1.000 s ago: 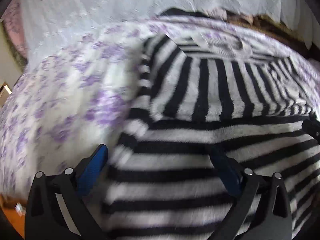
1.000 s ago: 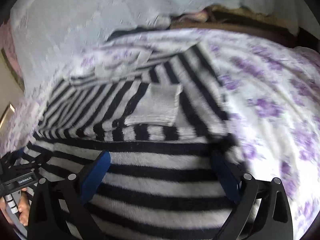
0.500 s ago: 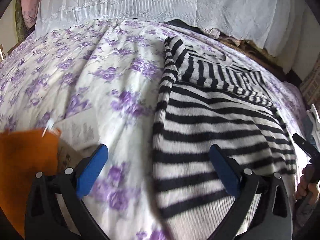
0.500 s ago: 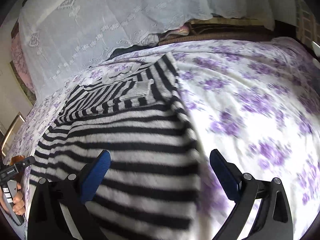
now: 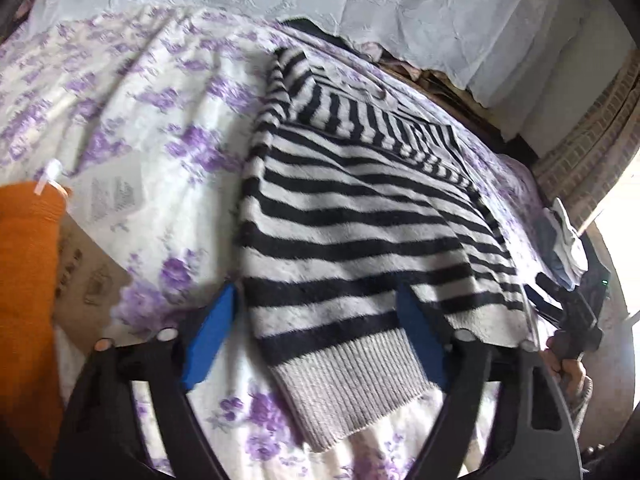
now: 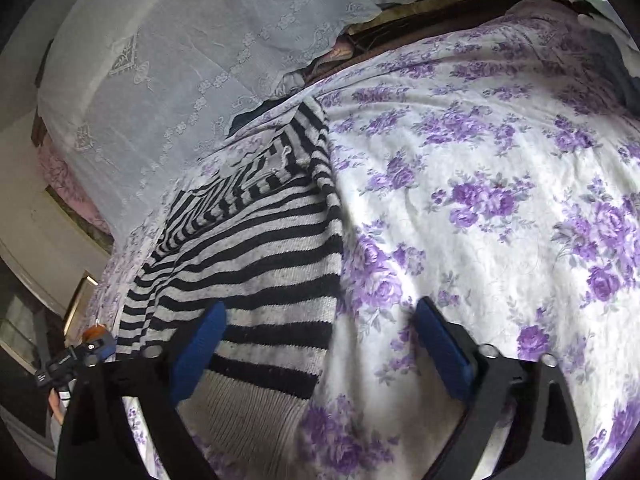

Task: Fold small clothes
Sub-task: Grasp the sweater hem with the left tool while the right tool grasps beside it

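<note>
A black-and-white striped knit sweater (image 5: 352, 216) lies folded on a bed with a purple-flowered sheet (image 5: 132, 120). Its grey ribbed hem (image 5: 352, 392) points toward me. My left gripper (image 5: 316, 344) is open and empty, hovering over the hem's left part. In the right wrist view the sweater (image 6: 256, 248) lies to the left, and my right gripper (image 6: 320, 344) is open and empty above the sweater's right edge and the sheet (image 6: 500, 200). The other gripper shows at each view's edge: the right (image 5: 576, 312) and the left (image 6: 68, 360).
An orange cloth (image 5: 24, 304) and a brown cardboard tag (image 5: 84, 280) lie at the left. White lace fabric (image 6: 180, 60) covers the far side of the bed. Light folded items (image 5: 564, 240) sit at the bed's right edge.
Both grippers have pulled back from the sweater toward its hem. The striped fabric no longer fills the views, and the ribbed hem and sheet now show.
</note>
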`<state>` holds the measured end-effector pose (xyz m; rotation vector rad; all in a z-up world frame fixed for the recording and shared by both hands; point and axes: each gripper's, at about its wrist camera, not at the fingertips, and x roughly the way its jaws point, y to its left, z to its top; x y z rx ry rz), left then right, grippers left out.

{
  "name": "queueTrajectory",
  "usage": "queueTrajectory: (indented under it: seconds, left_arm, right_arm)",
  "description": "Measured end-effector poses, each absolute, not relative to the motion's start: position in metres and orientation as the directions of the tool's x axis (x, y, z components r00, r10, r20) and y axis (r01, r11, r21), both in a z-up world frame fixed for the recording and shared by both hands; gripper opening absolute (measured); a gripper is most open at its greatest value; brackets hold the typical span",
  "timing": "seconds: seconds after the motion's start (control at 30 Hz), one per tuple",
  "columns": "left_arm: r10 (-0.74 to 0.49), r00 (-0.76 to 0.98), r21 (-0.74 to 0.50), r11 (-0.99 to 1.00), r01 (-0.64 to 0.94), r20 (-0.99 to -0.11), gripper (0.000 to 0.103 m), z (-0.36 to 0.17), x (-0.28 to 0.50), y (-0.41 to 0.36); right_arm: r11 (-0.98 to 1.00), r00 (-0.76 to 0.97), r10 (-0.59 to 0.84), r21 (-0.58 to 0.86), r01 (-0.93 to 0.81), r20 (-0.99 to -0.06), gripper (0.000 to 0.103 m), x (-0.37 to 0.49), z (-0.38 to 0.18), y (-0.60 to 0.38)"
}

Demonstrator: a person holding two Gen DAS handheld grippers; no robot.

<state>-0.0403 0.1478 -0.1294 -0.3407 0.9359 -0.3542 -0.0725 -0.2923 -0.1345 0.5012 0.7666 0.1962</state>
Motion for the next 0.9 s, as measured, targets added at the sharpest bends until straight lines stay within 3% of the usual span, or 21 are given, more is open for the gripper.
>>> queueTrajectory:
  seconds: [0.13,0.37,0.4,0.5,0.53,0.67,0.8,0.87,0.9]
  left_arm:
    - [-0.449,0.514,-0.437,0.886,0.152,-0.731,0.069,-0.135,-0.038,0.143]
    - [-0.378,0.497,-0.336,0.925,0.175,-0.781,0.069,-0.140,-0.033,0.125]
    - [-0.375,0.501,-0.328,0.927,0.182,-0.780,0.065,-0.139,-0.033,0.123]
    - [-0.403,0.480,-0.356,0.915,0.189,-0.779,0.034,-0.142,-0.032,0.125]
    - [-0.404,0.476,-0.362,0.914,0.183,-0.781,0.032,-0.143,-0.031,0.126]
    - [-0.413,0.471,-0.370,0.910,0.186,-0.780,0.033,-0.144,-0.031,0.126]
    - [-0.424,0.449,-0.362,0.906,0.220,-0.787,0.066,-0.146,-0.026,0.112]
    - [-0.375,0.464,-0.303,0.926,0.225,-0.803,0.068,-0.147,-0.024,0.100]
    - [-0.359,0.471,-0.283,0.932,0.225,-0.806,0.066,-0.147,-0.024,0.097]
  right_arm:
    - [0.868,0.699,0.354,0.497,0.002,-0.622,0.080,-0.072,-0.135,-0.289]
    - [0.871,0.678,0.370,0.492,-0.014,-0.636,0.075,-0.067,-0.138,-0.282]
    - [0.871,0.676,0.371,0.491,-0.016,-0.637,0.074,-0.066,-0.138,-0.282]
    - [0.863,0.674,0.384,0.506,-0.019,-0.630,0.067,-0.066,-0.138,-0.285]
    - [0.857,0.671,0.393,0.515,-0.020,-0.629,0.066,-0.066,-0.139,-0.286]
    - [0.814,0.632,0.477,0.578,-0.056,-0.611,0.058,-0.069,-0.143,-0.285]
    - [0.820,0.589,0.493,0.568,-0.068,-0.640,0.058,-0.059,-0.148,-0.273]
    - [0.820,0.579,0.498,0.568,-0.071,-0.646,0.057,-0.049,-0.149,-0.269]
    - [0.816,0.578,0.503,0.573,-0.073,-0.643,0.050,-0.048,-0.149,-0.267]
